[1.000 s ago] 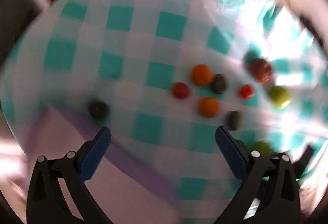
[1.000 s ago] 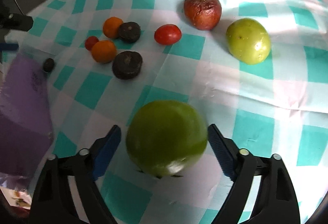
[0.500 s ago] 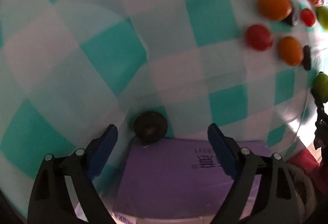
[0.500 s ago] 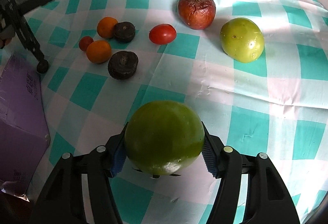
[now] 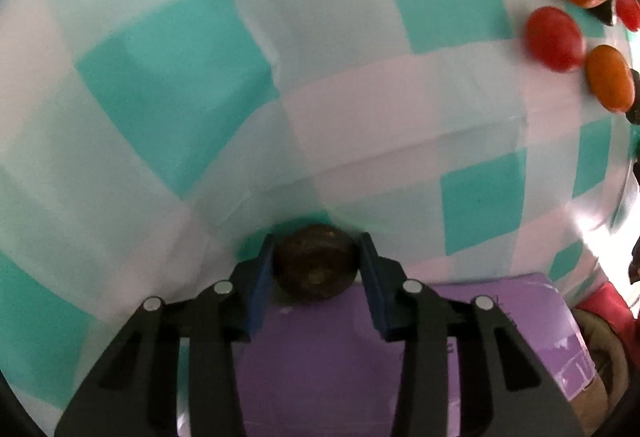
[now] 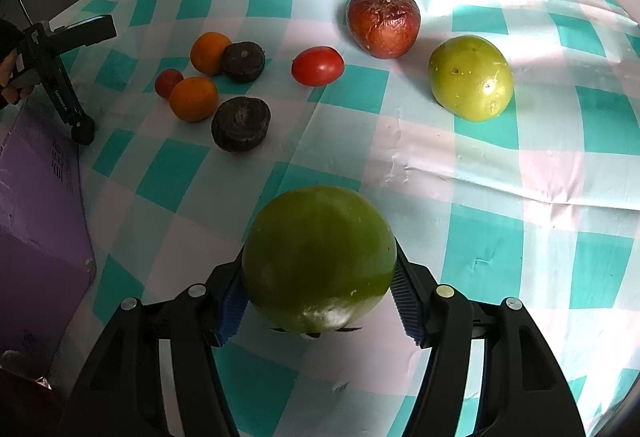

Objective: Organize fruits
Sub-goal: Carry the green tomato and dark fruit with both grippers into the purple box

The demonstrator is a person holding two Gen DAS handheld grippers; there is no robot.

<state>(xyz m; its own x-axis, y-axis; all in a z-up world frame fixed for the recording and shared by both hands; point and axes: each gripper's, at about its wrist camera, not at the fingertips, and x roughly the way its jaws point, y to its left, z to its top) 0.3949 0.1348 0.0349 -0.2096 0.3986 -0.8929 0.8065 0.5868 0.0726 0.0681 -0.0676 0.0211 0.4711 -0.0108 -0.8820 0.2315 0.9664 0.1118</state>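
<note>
Left gripper (image 5: 316,269) clamped on a small dark round fruit (image 5: 315,264), at the near edge of the teal-checked tablecloth (image 5: 168,77), just above a purple box (image 5: 340,357). Right gripper (image 6: 318,283) closed around a large green fruit (image 6: 318,257), near centre. Farther off on the cloth: another green fruit (image 6: 471,77), wrinkled red apple (image 6: 383,23), tomato (image 6: 317,65), two oranges and two dark fruits at far left.
</note>
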